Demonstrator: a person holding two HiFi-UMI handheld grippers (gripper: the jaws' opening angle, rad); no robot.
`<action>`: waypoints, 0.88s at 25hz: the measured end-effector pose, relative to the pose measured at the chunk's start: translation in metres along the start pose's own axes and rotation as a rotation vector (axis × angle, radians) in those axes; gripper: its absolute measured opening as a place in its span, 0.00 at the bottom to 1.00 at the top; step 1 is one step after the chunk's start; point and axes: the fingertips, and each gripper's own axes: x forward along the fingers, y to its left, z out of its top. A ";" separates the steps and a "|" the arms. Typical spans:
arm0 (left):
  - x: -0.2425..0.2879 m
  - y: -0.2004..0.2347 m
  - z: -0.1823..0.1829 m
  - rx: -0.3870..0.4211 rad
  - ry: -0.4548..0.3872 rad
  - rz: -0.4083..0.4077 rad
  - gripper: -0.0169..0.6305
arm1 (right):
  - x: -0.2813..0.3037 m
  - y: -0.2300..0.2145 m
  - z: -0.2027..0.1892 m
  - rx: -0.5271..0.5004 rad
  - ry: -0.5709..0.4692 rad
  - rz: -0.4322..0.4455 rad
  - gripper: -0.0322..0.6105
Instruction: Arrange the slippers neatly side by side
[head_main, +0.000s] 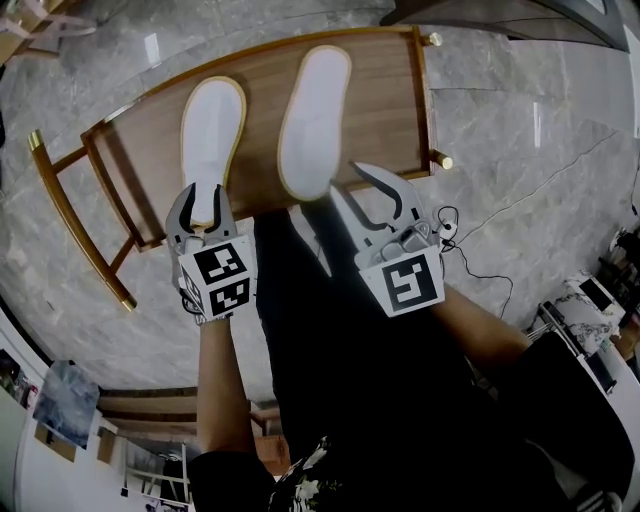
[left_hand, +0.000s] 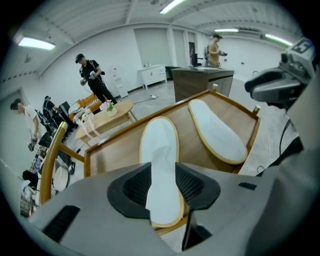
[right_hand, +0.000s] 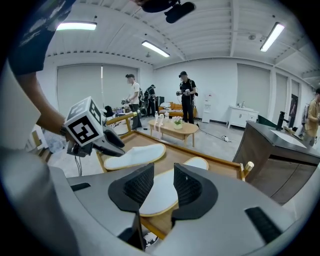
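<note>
Slippers lie apart on a brown wooden rack (head_main: 385, 100) standing on a grey marble floor (head_main: 520, 150), both white and flat with tan edging. The left white slipper (head_main: 212, 140) runs from 6 to 12 o'clock, broad end toward 12. The right white slipper (head_main: 315, 115) leans toward 1 o'clock. The left gripper (head_main: 203, 203) is released, its jaws astride that slipper's near end. The right gripper (head_main: 348, 182), at 4 o'clock from its slipper, gapes empty. Black-and-white square markers (head_main: 408, 282) cover the gripper cubes.
</note>
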 end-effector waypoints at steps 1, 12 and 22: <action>0.000 0.005 0.003 0.021 0.000 -0.006 0.26 | -0.001 0.002 -0.001 0.000 0.002 0.001 0.23; 0.037 0.008 0.021 0.315 0.127 -0.121 0.27 | -0.007 0.002 -0.012 0.016 0.020 -0.024 0.23; 0.046 0.014 0.023 0.220 0.125 -0.051 0.04 | -0.009 0.005 -0.016 0.021 0.031 -0.027 0.22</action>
